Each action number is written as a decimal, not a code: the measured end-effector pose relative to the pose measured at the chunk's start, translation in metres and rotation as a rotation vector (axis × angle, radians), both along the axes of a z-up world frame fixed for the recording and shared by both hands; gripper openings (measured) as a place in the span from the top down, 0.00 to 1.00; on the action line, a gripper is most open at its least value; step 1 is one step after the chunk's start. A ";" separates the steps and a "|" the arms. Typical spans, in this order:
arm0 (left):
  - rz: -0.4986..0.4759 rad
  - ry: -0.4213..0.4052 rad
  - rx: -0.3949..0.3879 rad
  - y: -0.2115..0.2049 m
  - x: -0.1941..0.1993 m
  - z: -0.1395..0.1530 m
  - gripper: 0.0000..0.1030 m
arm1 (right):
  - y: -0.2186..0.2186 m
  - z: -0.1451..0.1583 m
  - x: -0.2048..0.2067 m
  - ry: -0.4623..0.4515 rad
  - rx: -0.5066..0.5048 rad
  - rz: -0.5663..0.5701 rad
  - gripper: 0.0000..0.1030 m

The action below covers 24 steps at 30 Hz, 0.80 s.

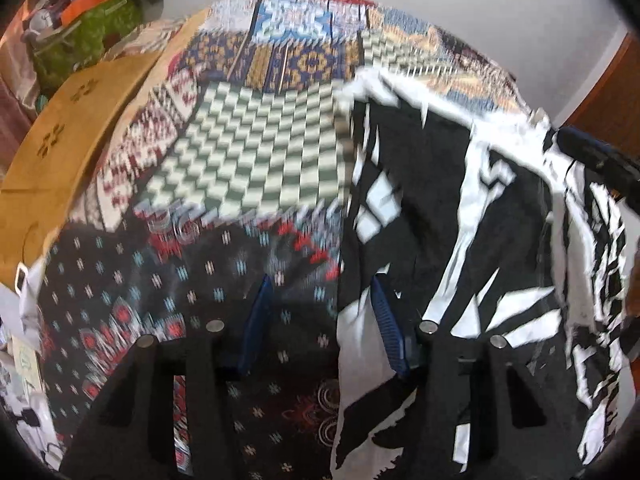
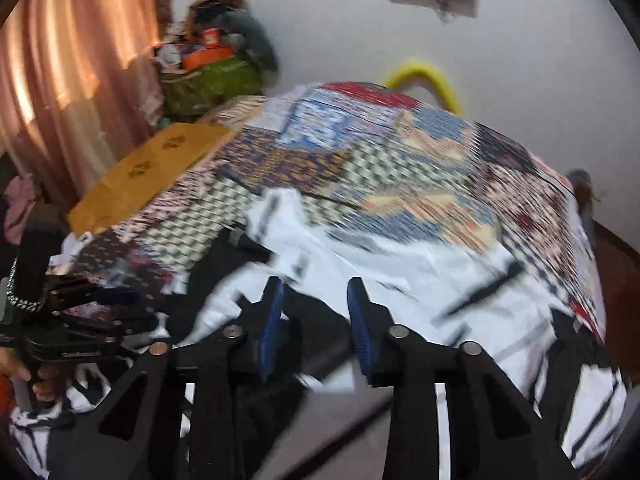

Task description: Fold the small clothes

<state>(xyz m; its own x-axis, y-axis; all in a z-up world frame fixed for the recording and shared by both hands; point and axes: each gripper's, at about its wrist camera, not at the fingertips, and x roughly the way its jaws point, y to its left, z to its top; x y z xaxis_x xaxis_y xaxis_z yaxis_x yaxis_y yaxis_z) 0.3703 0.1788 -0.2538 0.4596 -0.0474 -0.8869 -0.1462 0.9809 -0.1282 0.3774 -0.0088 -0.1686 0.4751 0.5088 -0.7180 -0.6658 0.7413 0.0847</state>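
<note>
Two grippers hang over one black and white garment [image 1: 460,208] that lies on a patterned cloth [image 1: 260,152] with many colours. The garment lies crumpled, and its white part [image 2: 360,248] spreads out just ahead of the right gripper [image 2: 316,312]. That gripper points down at a slant, and its blue pads stand apart with nothing pressed between them; the cloth shows under the gap. The left gripper [image 1: 320,312] also points down, more steeply. Its pads are apart too. One pad sits over the dark patterned cloth and the other over the edge of the garment, so the edge runs up and away between them. I cannot see the pads pinching it. In the right view the left gripper shows at the left side, held by a hand [image 2: 36,384], close to the garment's left end. Both are near the garment, one at each end of the near edge. I think the next move is to grab that edge and fold it over. A brown paper bag [image 1: 68,136] lies beside it, at the far left.
</note>
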 end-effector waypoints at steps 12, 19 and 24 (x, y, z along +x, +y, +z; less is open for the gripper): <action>-0.038 0.041 -0.045 0.004 0.037 -0.020 0.50 | 0.087 -0.060 0.033 0.148 -0.093 0.138 0.97; -0.051 0.034 0.040 0.003 0.036 -0.021 0.50 | 0.070 -0.059 0.019 0.069 -0.123 0.164 0.98; -0.043 0.046 0.050 0.004 0.036 -0.022 0.50 | 0.047 -0.040 0.033 0.150 -0.012 0.107 0.81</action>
<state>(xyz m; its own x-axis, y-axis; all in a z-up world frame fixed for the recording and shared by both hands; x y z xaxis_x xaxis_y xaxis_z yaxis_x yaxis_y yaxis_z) 0.4059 0.1825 -0.2760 0.4171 -0.0214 -0.9086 -0.1088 0.9914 -0.0732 0.4104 0.0381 -0.2081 0.3057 0.5416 -0.7831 -0.7212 0.6687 0.1809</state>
